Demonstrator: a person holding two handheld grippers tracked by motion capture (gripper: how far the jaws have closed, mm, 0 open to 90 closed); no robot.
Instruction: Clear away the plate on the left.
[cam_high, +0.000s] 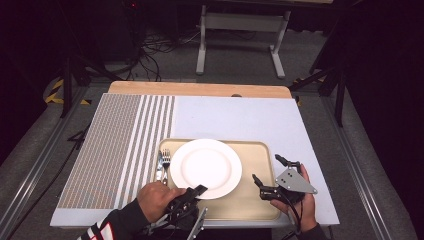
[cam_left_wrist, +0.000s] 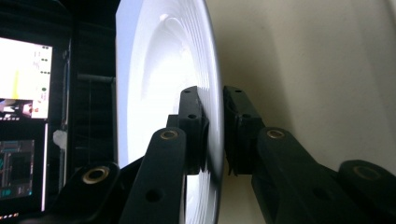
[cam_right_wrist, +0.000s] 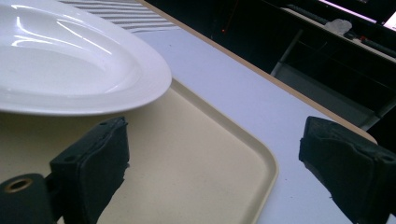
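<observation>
Plate (cam_high: 206, 168), white and round, lies at the middle of a beige tray (cam_high: 252, 202) near the front edge of the tabletop, its rim reaching close to the tray's left side. The left gripper (cam_high: 196, 192) meets the plate at its front-left rim; in the left gripper view its jaws stand closed on the rim, one pad above and one below the plate (cam_left_wrist: 163, 84), so the plate extends straight away from the fingers toward the far edge. The right gripper (cam_high: 270, 176) hovers over the tray's front-right corner, jaws spread wide and holding nothing, with the plate's right rim just to its left; in the right gripper view the plate (cam_right_wrist: 70, 70) overhangs the bare tray (cam_right_wrist: 205, 158) beyond the left pad. The left hand is thus the one engaged, the right merely near. A fork and one other utensil (cam_high: 163, 165) lie side by side along the tray's left edge, close beside the plate's left rim, handles toward the front; they are the nearest obstacle should the plate be lifted or slid leftward. A striped mat (cam_high: 125, 150) covers the tabletop's left portion; the right part is plain.
</observation>
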